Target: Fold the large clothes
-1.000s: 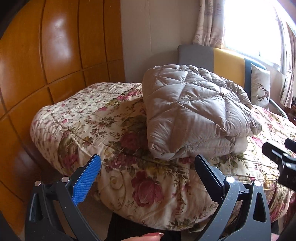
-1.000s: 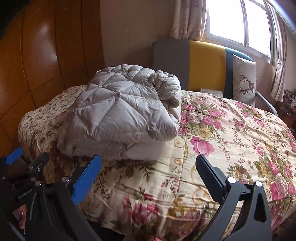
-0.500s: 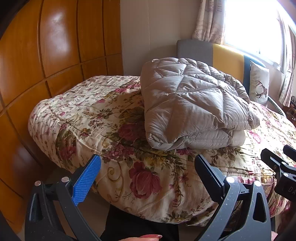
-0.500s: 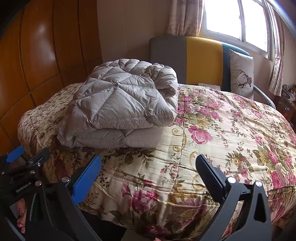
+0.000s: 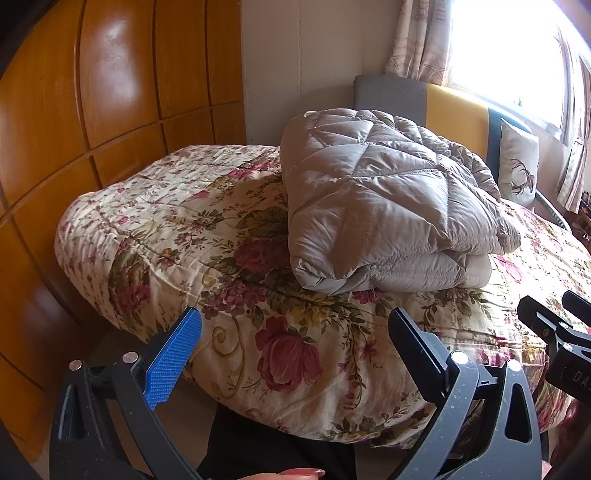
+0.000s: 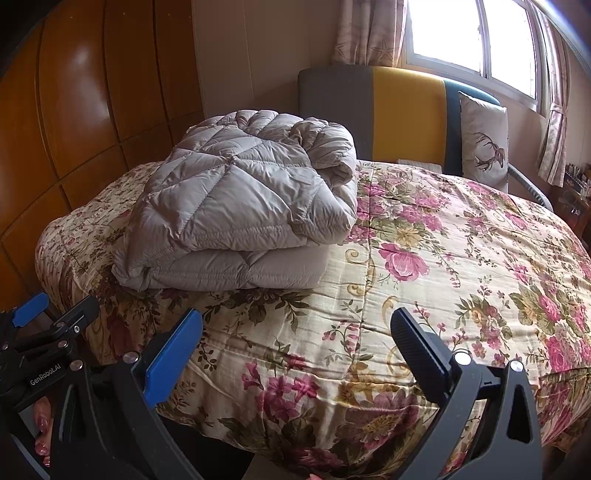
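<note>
My left tool (image 5: 295, 332) hangs with its jaws spread wide and nothing between them, held off the near edge of the bed (image 5: 155, 229). My right tool (image 6: 297, 334) is the same: jaws wide apart, empty, short of the bed's edge and clear of the cloth.

The coat (image 5: 384, 206) lies folded on the bed, a grey quilted bundle in stacked layers, its thick folded edge facing me. From the left view it sits right of centre, beyond the tool; from the right view it sits toward the left side of the bed, with the open flowered bedspread (image 6: 461, 258) stretching away to its right. Neither tool touches it.

In the left view the tip of my right tool shows at the far right edge; in the right view my left tool shows at the lower left, with fingertips (image 6: 40, 421) of my hand just beneath it.

Behind the bed stands a grey, yellow and blue headboard (image 6: 406, 114), with a cushion (image 6: 484, 144) bearing a deer leaning against it. Wooden panels (image 5: 110, 92) line the wall on the left, and a curtained window (image 6: 461, 33) glows at the upper right.
</note>
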### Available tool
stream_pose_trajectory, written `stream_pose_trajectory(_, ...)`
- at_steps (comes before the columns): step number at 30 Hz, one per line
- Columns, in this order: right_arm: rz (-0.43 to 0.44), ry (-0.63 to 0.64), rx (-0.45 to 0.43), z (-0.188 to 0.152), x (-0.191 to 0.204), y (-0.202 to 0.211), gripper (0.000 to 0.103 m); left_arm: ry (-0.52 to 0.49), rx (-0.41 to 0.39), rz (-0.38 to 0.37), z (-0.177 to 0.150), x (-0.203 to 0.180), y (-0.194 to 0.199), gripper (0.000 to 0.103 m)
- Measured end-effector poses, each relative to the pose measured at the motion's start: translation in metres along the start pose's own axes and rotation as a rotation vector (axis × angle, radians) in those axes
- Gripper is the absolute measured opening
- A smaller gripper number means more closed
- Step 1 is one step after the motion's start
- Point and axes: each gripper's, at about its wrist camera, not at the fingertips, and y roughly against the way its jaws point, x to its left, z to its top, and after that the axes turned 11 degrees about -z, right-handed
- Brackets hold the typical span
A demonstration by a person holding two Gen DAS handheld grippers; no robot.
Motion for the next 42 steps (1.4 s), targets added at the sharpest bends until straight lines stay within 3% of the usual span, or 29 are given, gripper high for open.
stream_pose_trajectory(42,0.015,0.006,0.012,-0.0016,0.0019,-0.003,0.101,0.008,0.01,-0.003,-0.0039,0.0012,-0.0034,0.1)
